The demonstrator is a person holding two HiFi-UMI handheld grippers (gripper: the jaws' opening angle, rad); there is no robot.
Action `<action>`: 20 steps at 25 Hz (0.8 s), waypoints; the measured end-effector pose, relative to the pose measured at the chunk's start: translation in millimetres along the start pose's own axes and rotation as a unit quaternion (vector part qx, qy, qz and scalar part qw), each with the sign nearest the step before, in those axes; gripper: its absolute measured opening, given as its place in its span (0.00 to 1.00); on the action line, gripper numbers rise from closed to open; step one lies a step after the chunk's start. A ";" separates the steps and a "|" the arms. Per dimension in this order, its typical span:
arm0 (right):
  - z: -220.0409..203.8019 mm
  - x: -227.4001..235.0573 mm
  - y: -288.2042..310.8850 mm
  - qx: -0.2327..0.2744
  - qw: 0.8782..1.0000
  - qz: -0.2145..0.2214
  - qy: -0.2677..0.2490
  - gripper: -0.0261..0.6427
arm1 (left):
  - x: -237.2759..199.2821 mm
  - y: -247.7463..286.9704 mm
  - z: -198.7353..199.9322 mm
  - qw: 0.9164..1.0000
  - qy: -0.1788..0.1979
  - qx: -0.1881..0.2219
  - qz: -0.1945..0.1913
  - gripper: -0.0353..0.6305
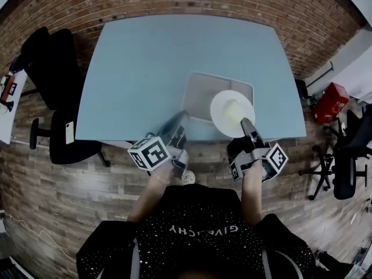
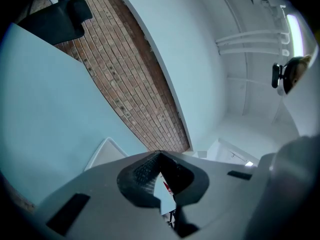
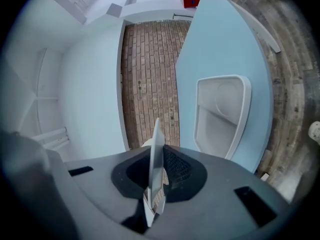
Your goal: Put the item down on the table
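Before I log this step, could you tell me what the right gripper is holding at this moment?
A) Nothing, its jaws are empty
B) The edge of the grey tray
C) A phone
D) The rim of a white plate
D: in the right gripper view, the right gripper has its jaws closed on the thin edge of the white plate, and the head view shows that plate at the gripper's tip.

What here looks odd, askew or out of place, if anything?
Nothing looks spilled or broken. The one unusual sight is the white plate. It rests on nothing: the right claw pinches it by its rim and holds it in the air. From the head view it appears over the grey tray on the blue table.
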State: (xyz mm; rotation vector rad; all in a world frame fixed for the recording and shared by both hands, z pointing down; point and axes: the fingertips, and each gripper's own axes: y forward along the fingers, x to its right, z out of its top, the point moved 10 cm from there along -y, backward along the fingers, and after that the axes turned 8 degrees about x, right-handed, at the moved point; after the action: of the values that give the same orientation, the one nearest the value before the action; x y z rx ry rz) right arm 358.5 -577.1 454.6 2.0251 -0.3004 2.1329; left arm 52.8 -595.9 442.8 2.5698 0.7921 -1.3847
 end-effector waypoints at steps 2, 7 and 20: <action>-0.5 2.4 2.1 -0.003 1.000 0.000 0.001 0.09 | -2.0 0.4 2.4 1.000 0.005 0.000 0.003 0.07; -5.4 7.9 38.2 -0.006 1.000 -0.019 -0.011 0.09 | -22.6 19.7 26.7 1.000 0.006 -0.010 0.007 0.07; 4.2 38.0 142.8 -0.029 0.985 -0.124 -0.113 0.09 | -78.2 63.9 62.1 0.999 -0.031 -0.040 0.017 0.07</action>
State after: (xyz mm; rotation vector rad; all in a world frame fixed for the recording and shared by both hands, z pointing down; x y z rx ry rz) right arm 321.9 -715.9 490.0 2.1470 -0.1317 1.7335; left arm 3.5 -702.2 461.1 2.4562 0.7751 -1.3851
